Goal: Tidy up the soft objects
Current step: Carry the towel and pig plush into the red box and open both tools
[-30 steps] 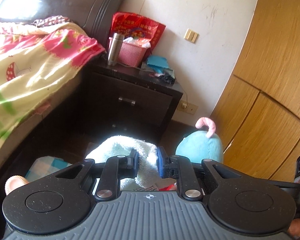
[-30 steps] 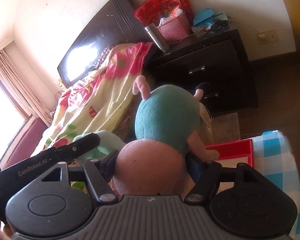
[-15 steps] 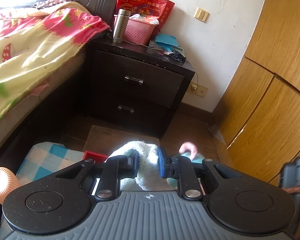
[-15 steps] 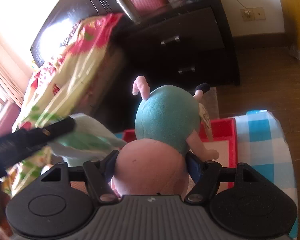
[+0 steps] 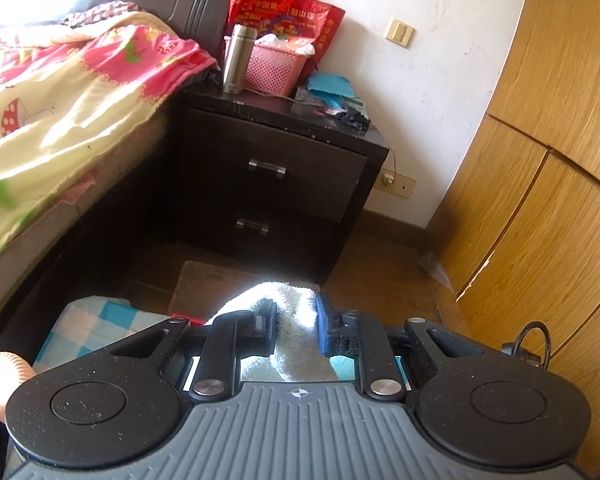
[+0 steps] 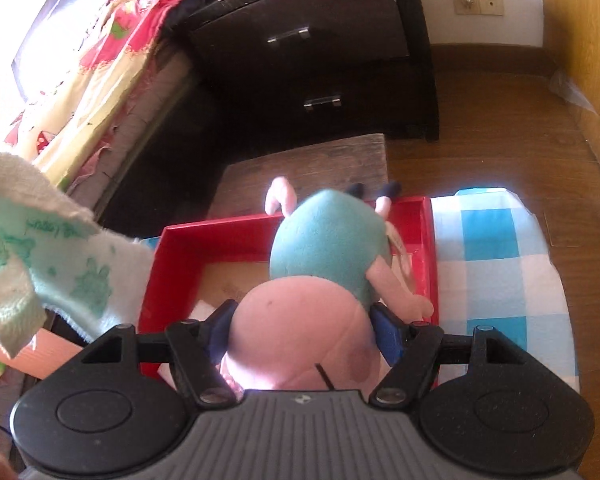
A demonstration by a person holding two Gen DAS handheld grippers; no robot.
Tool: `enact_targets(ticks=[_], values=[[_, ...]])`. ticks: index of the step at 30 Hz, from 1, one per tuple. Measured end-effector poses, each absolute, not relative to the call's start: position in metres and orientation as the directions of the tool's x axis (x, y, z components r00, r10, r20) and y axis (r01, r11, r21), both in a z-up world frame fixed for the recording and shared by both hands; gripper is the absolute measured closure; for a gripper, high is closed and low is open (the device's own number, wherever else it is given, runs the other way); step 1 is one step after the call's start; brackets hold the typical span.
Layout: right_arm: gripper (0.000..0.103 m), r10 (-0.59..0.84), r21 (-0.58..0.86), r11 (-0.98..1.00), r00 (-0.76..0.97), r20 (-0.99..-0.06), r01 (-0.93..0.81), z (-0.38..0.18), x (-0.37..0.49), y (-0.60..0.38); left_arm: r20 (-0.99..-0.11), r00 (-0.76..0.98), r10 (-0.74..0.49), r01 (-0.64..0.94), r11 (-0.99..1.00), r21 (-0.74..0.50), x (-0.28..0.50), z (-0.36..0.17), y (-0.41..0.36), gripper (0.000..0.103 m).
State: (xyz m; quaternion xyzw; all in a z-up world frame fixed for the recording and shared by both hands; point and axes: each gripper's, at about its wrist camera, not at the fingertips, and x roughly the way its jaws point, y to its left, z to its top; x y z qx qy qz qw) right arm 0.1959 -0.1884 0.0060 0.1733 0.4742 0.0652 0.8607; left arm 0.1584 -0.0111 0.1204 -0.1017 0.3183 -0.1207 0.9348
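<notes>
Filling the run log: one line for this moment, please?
left hand-held gripper: shut on towel | right hand-held gripper: shut on plush pig | plush pig: over red box

One plush toy point(image 6: 328, 248), center of the right wrist view. One towel point(image 6: 40, 248), left edge. One red box point(image 6: 426, 240), mid-frame. One checkered cloth point(image 6: 496, 248), right. One nightstand point(image 5: 276, 176) with two drawers, one steel flask point(image 5: 238, 60), one pink basket point(image 5: 274, 66), one red bag point(image 5: 284, 8). One bed point(image 5: 60, 100), upper left.
</notes>
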Motion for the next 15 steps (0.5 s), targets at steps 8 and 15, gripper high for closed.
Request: enact_targets(ticks=[8, 15], values=[[0.054, 0.247, 0.313, 0.949, 0.533, -0.809, 0.035, -0.003, 0.201, -0.185, -0.603, 0.745, -0.285, 0.148, 0.952, -0.267, 0.175, 0.1, -0.016, 0.085], [0.053, 0.232, 0.296, 0.954, 0.529, -0.817, 0.038, -0.01, 0.203, -0.188, -0.634, 0.727, -0.263, 0.133, 0.96, -0.246, 0.183, 0.085, -0.022, 0.078]])
